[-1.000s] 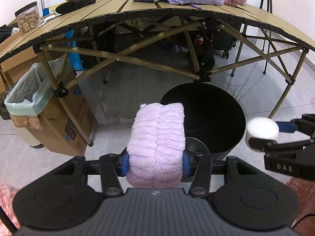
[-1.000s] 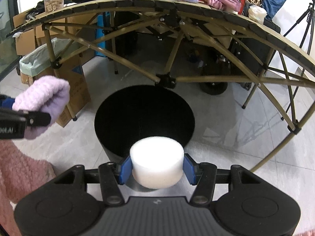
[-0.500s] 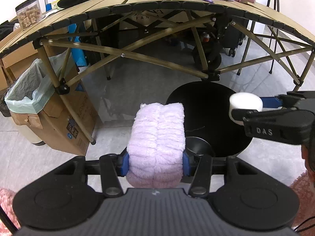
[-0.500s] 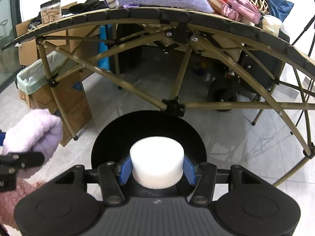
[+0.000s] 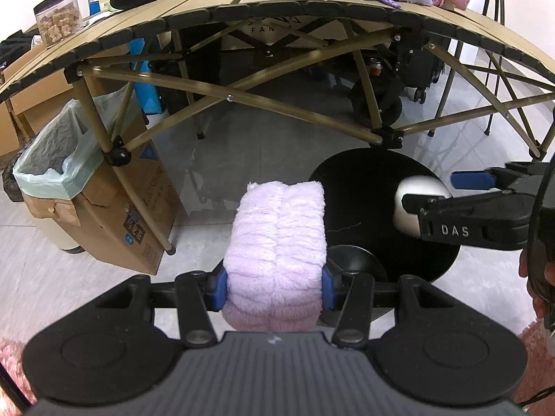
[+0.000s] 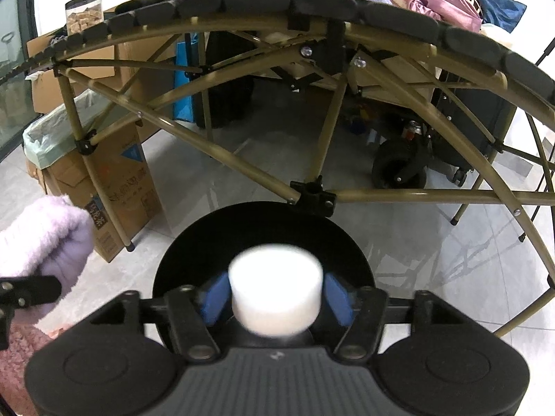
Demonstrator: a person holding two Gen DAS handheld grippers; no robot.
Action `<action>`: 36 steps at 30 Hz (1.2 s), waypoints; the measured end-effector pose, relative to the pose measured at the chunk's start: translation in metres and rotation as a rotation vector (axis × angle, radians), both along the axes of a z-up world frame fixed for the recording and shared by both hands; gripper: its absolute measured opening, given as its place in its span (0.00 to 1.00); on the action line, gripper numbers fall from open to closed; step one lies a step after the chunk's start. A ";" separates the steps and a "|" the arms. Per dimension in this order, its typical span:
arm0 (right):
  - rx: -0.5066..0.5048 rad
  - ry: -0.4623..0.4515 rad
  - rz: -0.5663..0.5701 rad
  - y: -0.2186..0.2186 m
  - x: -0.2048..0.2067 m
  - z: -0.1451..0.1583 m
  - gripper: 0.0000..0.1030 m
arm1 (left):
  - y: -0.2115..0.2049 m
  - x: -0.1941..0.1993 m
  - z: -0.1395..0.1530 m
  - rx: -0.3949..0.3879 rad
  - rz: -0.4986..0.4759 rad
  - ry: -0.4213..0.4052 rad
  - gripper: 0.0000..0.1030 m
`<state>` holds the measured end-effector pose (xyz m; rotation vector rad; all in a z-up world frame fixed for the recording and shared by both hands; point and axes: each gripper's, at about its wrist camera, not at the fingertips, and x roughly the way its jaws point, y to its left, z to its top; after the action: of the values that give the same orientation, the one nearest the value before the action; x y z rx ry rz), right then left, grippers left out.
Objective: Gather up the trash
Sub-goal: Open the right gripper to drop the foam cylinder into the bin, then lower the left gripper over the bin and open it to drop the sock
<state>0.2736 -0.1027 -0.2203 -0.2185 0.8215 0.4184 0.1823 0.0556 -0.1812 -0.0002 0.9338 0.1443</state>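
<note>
**White foam puck dropping into bin**

White foam cylinder point(image 6: 275, 291) sits between the right gripper point(image 6: 275, 296) pads, jaws opening, blue pads already off its sides, directly over the round black bin point(image 6: 263, 228) on the floor. Risk: puck looks blurred, prob. falling; could clip the rim & bounce out. Left gripper point(image 5: 274, 286) clamped narrow on a fluffy lilac cloth roll point(image 5: 277, 242), beside the bin, not over it; releasing there = floor. Both grippers tilt steeply down, under the folding slatted surface point(image 5: 242, 17).

Counted: 2 grippers point(image 5: 274, 289) point(image 6: 275, 298), 1 white foam cylinder point(image 6: 275, 291), 1 lilac fluffy cloth point(image 5: 277, 242), 1 black bin point(image 5: 367, 180), 1 bench point(image 5: 208, 7), 1 lined cardboard box point(image 5: 114, 215), 1 clear jar point(image 5: 59, 15).
</note>
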 end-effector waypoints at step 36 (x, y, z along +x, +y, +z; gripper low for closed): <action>-0.035 0.011 -0.096 -0.032 0.006 -0.005 1.00 | -0.021 0.025 -0.005 0.020 -0.064 0.017 0.49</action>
<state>0.2801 -0.1344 -0.2255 -0.2090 0.8471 0.3157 0.2076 0.0347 -0.1863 0.0497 0.9486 0.0944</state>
